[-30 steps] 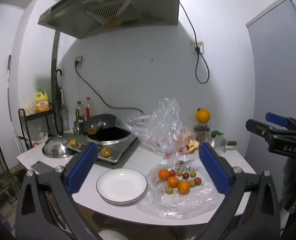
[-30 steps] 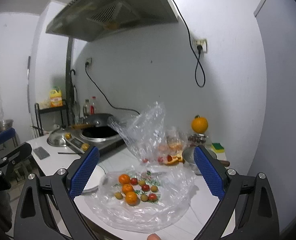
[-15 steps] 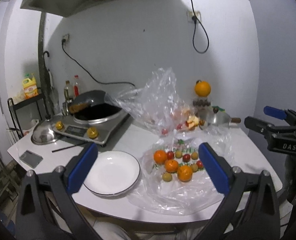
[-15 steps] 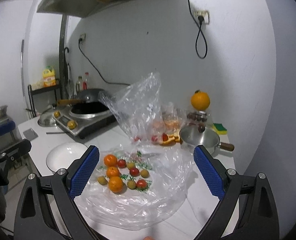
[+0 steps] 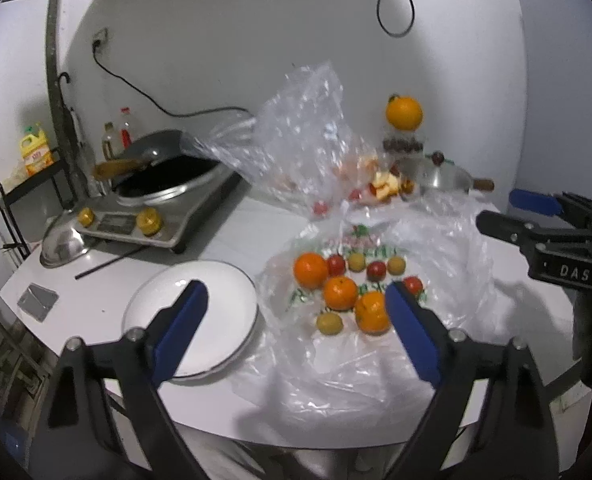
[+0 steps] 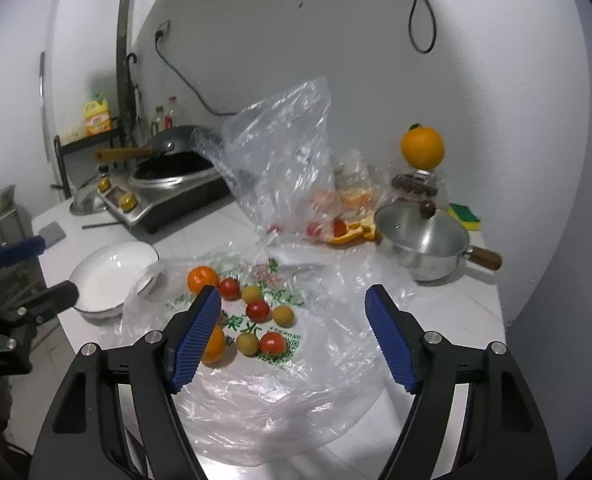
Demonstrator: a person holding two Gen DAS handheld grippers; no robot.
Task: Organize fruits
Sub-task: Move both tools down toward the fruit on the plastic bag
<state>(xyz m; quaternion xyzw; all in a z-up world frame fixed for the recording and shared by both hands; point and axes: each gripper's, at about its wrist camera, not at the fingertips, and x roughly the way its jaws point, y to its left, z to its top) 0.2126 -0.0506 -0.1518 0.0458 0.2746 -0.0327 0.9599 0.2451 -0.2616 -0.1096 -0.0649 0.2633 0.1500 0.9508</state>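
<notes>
Oranges (image 5: pixel 310 269), red cherry tomatoes (image 5: pixel 376 269) and small yellow-green fruits (image 5: pixel 329 323) lie on a flat clear plastic bag (image 5: pixel 360 360) on the white counter. The same pile shows in the right wrist view (image 6: pixel 257 310). An empty white plate (image 5: pixel 216 300) sits left of the bag, also in the right wrist view (image 6: pixel 108 276). My left gripper (image 5: pixel 296 300) is open and empty, above the plate's right edge and the fruit. My right gripper (image 6: pixel 292 300) is open and empty above the bag.
An upright crumpled plastic bag (image 5: pixel 296 132) with fruit pieces stands behind the pile. A steel pot (image 6: pixel 424 240), an orange on a jar (image 6: pixel 422 148) and a sponge (image 6: pixel 464 214) are at back right. An induction cooker with a wok (image 5: pixel 164 184), a lid (image 5: pixel 62 244) and a phone (image 5: pixel 38 302) are left.
Both grippers have moved forward and tilted down toward the counter; the fruit pile and plate now look larger and closer. Nothing was grasped.
</notes>
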